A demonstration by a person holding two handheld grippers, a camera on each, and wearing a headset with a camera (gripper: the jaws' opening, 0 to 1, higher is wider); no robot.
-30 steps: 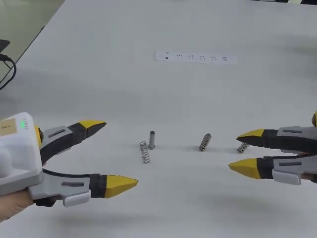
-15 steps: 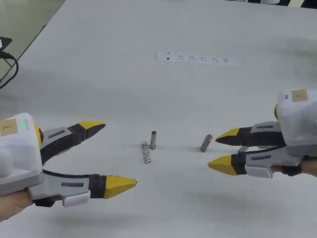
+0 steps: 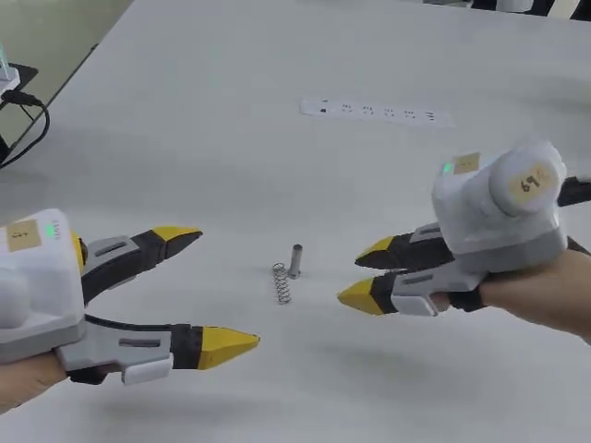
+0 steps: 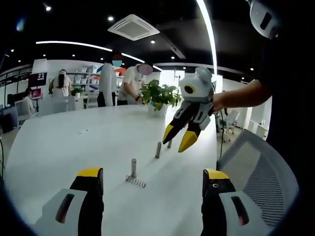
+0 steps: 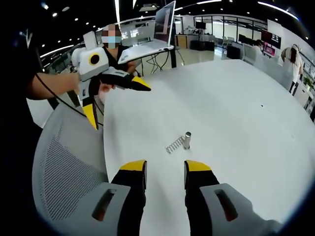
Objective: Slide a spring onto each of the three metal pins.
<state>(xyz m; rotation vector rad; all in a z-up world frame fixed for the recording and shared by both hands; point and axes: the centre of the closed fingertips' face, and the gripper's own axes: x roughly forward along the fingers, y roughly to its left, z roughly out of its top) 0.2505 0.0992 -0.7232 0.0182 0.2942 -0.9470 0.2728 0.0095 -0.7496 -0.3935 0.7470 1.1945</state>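
White workbench top [image 3: 277,166] runs under both tools. One long white power strip [image 3: 374,113] lies well beyond the jaws, and one black cable [image 3: 26,115] hangs off the bench's left edge.

The head view shows two grippers. The left gripper [image 3: 217,288], grey with yellow tips, has its jaws spread wide and empty. The right gripper [image 3: 360,274], of the same build, has its jaws parted by a narrower gap, also with nothing between them.

Between the two sets of tips stands one short upright grey metal pin [image 3: 296,260]. One small steel coil spring [image 3: 283,282] lies flat just beside the pin's foot, on the left gripper's side. Whether they touch I cannot tell. Both sit ahead of either gripper's tips and apart from them.

The left gripper view adds a second coil spring [image 4: 158,149], standing nearly upright farther out, just below the right gripper's yellow tips. A thin dark upright piece [image 4: 169,143] stands beside it, too small to tell what it is. That view also shows at least three people standing far off, one green potted plant [image 4: 160,96] and one grey mesh chair back [image 4: 261,167].

In the right gripper view the pin stands just ahead of the right-hand jaw tip, with the lying spring in line with the gap. One open laptop [image 5: 157,29] sits at the bench's far edge.
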